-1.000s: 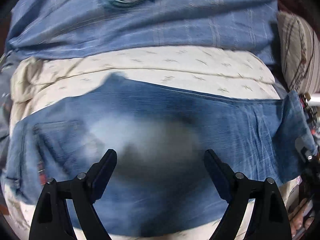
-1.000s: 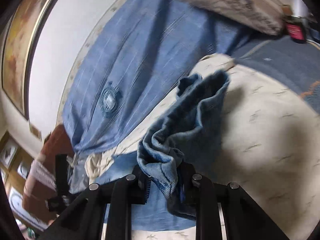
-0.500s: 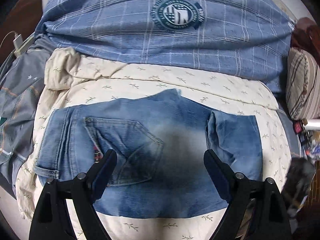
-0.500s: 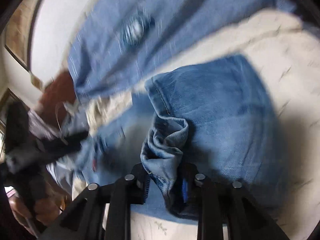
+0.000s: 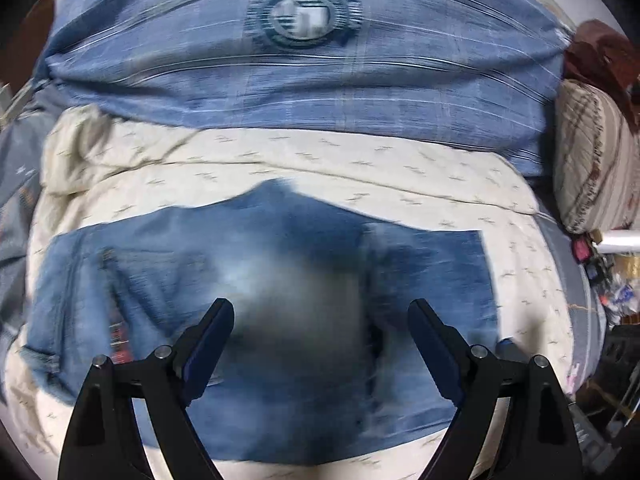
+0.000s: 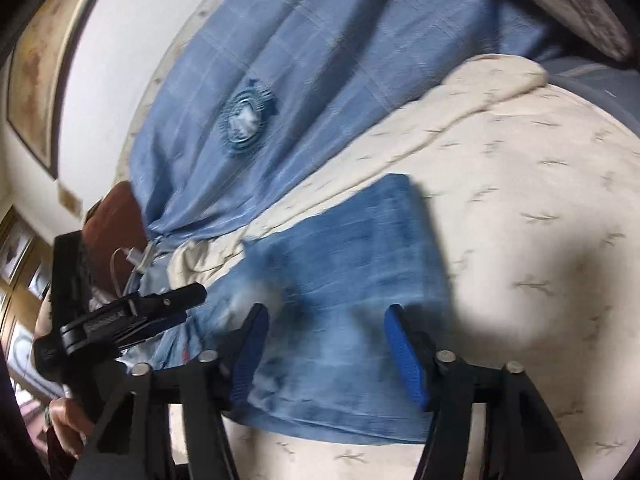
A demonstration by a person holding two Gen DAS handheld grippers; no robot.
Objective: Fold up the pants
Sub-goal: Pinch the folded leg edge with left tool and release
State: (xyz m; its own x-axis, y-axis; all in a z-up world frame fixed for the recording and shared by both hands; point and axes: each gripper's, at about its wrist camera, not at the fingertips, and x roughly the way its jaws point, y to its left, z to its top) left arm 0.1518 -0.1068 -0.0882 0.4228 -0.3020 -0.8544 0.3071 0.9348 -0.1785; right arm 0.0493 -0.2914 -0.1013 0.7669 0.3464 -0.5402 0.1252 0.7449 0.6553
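Blue denim pants (image 5: 280,292) lie folded on the cream bedspread (image 5: 320,164), waistband and back pocket to the left, a folded-over leg layer on the right. My left gripper (image 5: 320,320) hangs open and empty above their middle. In the right wrist view the pants (image 6: 352,264) lie flat under my right gripper (image 6: 326,320), which is open and empty just above the folded edge. The left gripper (image 6: 132,312) shows at the left of that view, held in a hand.
A blue checked pillow with a round emblem (image 5: 308,16) lies behind the pants. A striped cushion (image 5: 592,160) and small clutter (image 5: 600,268) sit at the right. A white wall with a framed picture (image 6: 44,64) stands beyond the bed.
My right gripper has let go of the pant leg, opened and drawn back; the leg now lies flat on the pants. The left gripper stayed open, shifting slightly over the pants.
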